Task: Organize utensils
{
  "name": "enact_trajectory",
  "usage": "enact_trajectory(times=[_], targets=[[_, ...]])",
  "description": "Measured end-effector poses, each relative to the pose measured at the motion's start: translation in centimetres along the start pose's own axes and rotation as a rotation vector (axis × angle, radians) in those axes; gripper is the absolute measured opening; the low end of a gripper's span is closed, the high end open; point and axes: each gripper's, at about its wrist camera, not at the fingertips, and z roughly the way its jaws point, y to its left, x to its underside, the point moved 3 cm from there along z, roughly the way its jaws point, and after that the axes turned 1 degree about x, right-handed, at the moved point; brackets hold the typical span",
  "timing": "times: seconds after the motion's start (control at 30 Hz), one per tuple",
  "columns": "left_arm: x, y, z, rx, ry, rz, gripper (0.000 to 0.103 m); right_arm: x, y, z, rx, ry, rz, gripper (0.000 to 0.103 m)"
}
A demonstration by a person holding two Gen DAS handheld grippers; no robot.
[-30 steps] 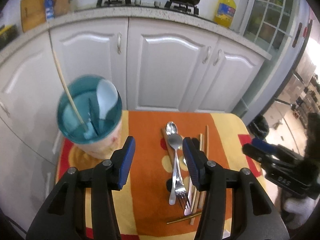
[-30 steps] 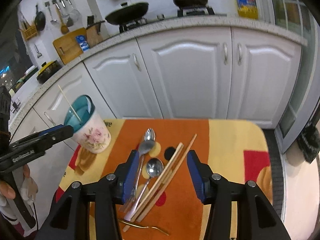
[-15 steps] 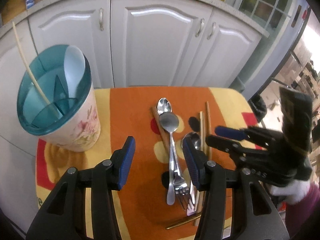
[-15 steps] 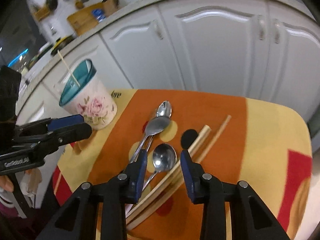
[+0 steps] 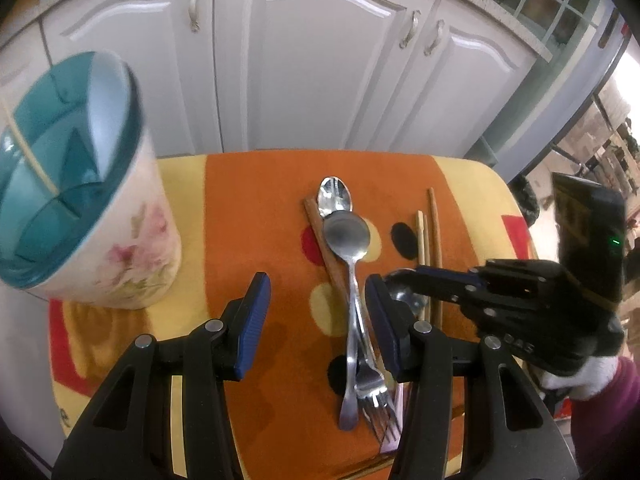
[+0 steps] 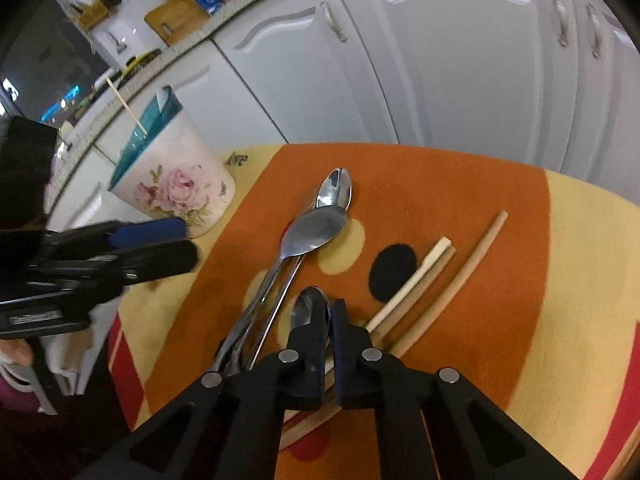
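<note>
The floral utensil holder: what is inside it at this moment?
Inside the floral utensil holder one thin wooden stick leans between the teal dividers. The compartment bottoms are hidden, so smaller items cannot be excluded.

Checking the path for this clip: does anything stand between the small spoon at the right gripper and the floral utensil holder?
Yes. The two long spoons lie between the small spoon and the floral holder, and the open left gripper hovers there too.

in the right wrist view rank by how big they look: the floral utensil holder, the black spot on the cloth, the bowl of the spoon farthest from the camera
1. Floral utensil holder, clearly largest.
2. Black spot on the cloth.
3. Bowl of the farthest spoon, partly overlapped by another spoon; it also lies farther off than the spot, so 2 and 3 stay unsure.
</note>
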Motion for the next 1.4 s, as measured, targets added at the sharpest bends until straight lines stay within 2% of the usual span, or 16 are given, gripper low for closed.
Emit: enact_trajectory(times=[0.23,0.43,0.7,0.73,0.8,0.87,0.97,1.1,1.4], targets=[[-1.3,-1.2,1.8,-0.005,0.02,0.058,0.048,1.2,-0.1,-1.4,0.02,-0.017,0.025,0.002],[-1.7,-3.3,3.7,-0.03,0.054,0.166,0.048,2.6,-0.8,-4.2,0.023,-0.068,0.082,0.002],[-2.4,-4.6,6.8,-0.124,0.087,0.273,0.046,3.7,-1.6,-5.0,0.021,-0.075,0.118,0.002],[-2.4,-4.3,7.0,-0.121,0.092,0.267,0.037,3.7,-1.6,-4.8,0.019,-0.077,0.123,0.002],[-2.8,-3.5,6.6,-0.078,0.077,0.226,0.031,3.6,-1.5,-4.8,0.016,-0.081,0.126,0.002],[-3.0,-2.1,6.1,0.022,0.082,0.137,0.022,3.5,-1.4,-4.9,0.013,-0.081,0.127,0.002],[-2.9,-0.5,5.3,0.038,0.074,0.067,0.012,3.1,-1.1,-5.0,0.001,-0.088,0.123,0.002],[-2.3,0.9,4.7,0.048,0.075,0.017,0.008,2.4,-0.9,-4.5,0.006,-0.089,0.116,0.002],[-0.1,2.3,4.0,0.014,0.073,-0.056,0.005,0.4,-0.2,-1.5,0.038,-0.052,0.08,0.002]])
